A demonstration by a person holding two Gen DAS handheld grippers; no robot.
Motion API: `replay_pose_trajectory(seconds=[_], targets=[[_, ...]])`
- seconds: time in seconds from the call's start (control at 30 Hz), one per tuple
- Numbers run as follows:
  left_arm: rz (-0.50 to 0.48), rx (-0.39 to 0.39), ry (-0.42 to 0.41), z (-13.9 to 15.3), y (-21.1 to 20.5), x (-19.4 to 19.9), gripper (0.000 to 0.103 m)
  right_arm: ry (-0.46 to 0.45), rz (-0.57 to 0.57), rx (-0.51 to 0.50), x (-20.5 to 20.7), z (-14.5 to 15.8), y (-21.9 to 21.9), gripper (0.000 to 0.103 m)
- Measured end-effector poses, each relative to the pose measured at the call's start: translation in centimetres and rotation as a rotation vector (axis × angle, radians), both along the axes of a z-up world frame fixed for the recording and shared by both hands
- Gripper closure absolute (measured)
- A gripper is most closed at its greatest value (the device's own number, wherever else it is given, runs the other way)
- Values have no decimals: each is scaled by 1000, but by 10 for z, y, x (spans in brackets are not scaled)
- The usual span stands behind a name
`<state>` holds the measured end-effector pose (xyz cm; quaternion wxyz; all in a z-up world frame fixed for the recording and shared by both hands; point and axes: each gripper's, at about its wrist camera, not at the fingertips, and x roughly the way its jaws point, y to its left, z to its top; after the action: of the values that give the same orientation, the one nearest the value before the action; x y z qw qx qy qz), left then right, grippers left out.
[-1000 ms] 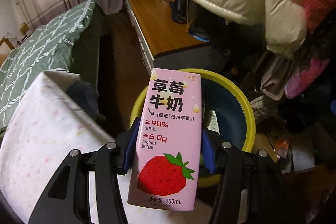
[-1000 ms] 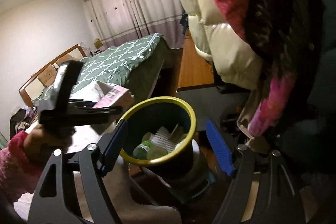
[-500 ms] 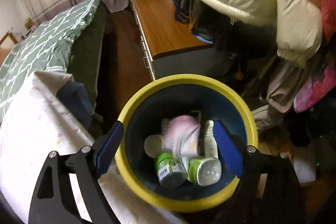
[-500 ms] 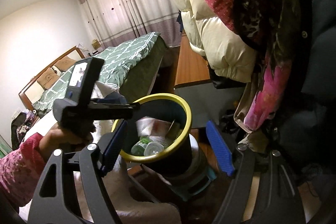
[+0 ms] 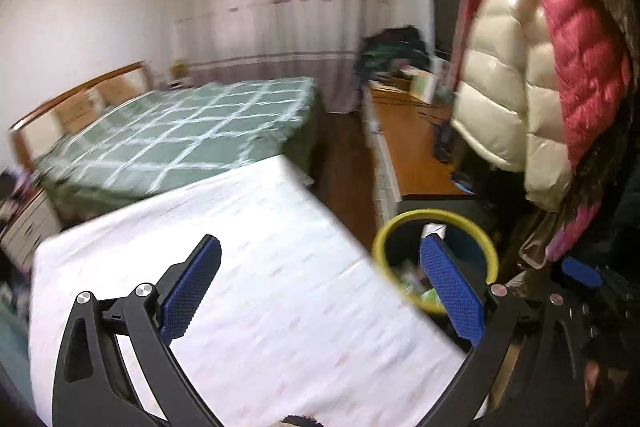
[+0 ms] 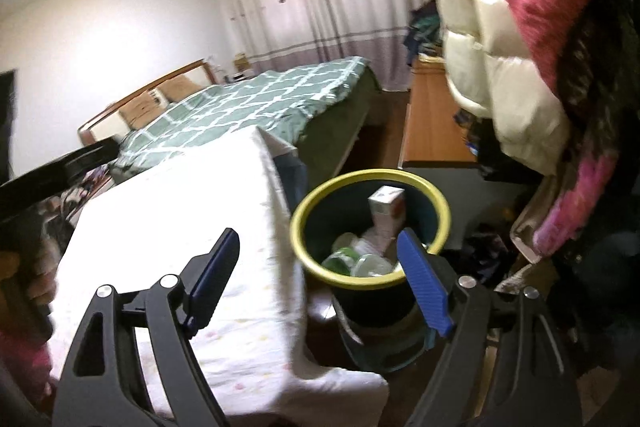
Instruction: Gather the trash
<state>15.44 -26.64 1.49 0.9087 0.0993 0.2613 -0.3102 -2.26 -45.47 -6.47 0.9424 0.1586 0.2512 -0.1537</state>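
A dark bin with a yellow rim [image 6: 320, 191] [image 5: 382, 239] stands on the floor beside the white table. In the right wrist view the pink milk carton [image 6: 387, 213] leans upright inside it among green-capped bottles [image 6: 352, 259]. My left gripper [image 5: 320, 267] is open and empty above the white tablecloth [image 5: 260, 247], left of the bin. My right gripper [image 6: 320, 255] is open and empty, over the table's edge and the bin's near rim. The left gripper's body shows at the far left of the right wrist view [image 6: 56, 167].
A bed with a green checked cover [image 5: 192, 135] lies behind the table. A wooden desk [image 5: 412, 151] stands to the right, with cream [image 5: 504, 95] and red [image 5: 580, 39] down jackets hanging over it. Clutter lies on the floor right of the bin [image 6: 500, 255].
My left gripper opened over the bin and let the pink carton fall in, then swung up and left over the table. My right gripper stayed open and shifted slightly left.
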Motion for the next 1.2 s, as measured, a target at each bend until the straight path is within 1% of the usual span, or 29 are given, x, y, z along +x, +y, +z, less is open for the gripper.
replay_pose_trajectory(seconds=[0.13,0.17,0.27,0.37,0.5,0.57,0.67,0.9,0.97,1.2], targets=[[122,-11,30,-1,75,-21,5,-10,52,-44,0,8,26,24],[172,-27,30,0,98,-27,5,-13,63,-53,-1,10,32,23],[275,-67,19,3,150,-47,5,-25,88,-85,-7,17,49,22],[363,-86,-4,5,192,-69,5,-37,95,-116,-15,24,62,20],[444,-101,-58,1,230,-102,5,-43,94,-155,-26,29,74,17],[466,-104,-85,-4,240,-116,5,-43,94,-166,-31,31,79,16],[498,-82,-110,-11,249,-134,5,-37,86,-179,-38,32,84,15],[489,-95,-113,-13,256,-158,5,-37,85,-185,-46,33,90,14],[490,-94,-110,-14,257,-161,5,-37,86,-182,-46,32,90,14],[497,-82,-119,-9,243,-155,5,-35,90,-174,-45,32,89,14]])
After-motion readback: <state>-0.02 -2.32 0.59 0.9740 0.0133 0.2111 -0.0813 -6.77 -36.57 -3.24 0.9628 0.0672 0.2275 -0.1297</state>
